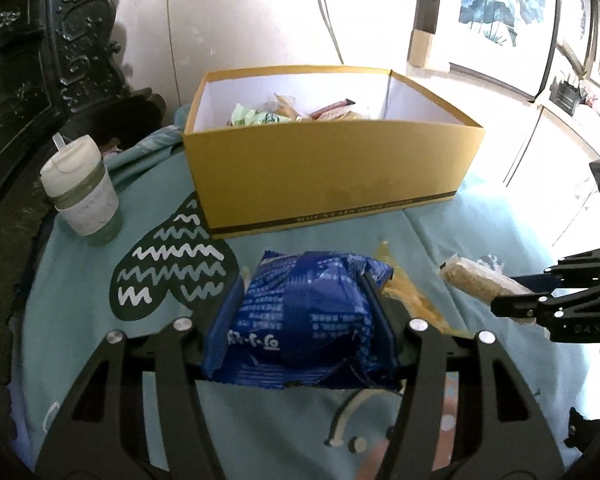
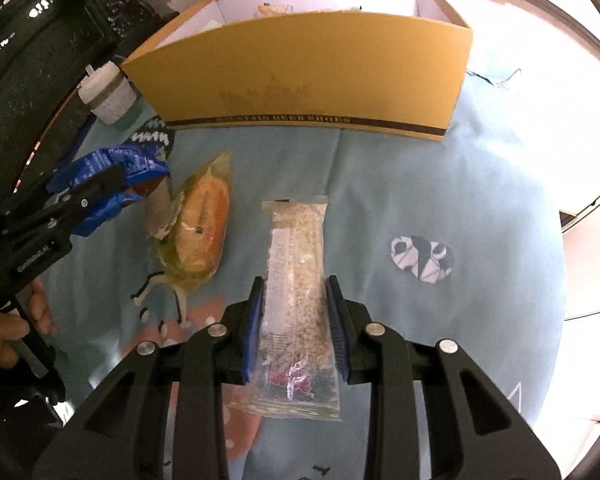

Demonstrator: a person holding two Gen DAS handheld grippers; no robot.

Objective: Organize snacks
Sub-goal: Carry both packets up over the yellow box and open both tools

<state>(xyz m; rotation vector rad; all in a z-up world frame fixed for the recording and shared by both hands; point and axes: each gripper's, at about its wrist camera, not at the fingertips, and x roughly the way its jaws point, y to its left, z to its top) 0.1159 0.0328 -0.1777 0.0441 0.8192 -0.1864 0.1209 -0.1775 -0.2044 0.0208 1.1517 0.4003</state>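
The left tongs (image 1: pixel 304 300) are clamped on a puffy blue snack packet (image 1: pixel 300 320), the blue pads pressing in on both its sides, and the packet hangs clear of the light-blue cloth (image 1: pixel 80 320) that covers the counter; the right tongs (image 2: pixel 294 300) are closed on a long clear-wrapped grain bar (image 2: pixel 296 280), gripped across its width with its far end pointing toward the box. Between the two — lying flat on the cloth — is an orange bun in a clear yellowish wrapper (image 2: pixel 202 228), just beside the blue packet and untouched by either pair of tongs. Beyond them stands the open yellow cardboard box (image 1: pixel 328 176) (white inside, a dark band along its lower edge); several wrapped snacks (image 1: pixel 284 114) already lie in it. A white lidded cup with a straw (image 1: pixel 82 192) stands to the left of the box, near the cloth's edge; a person's hand (image 2: pixel 12 320) holds the left tool's handle.
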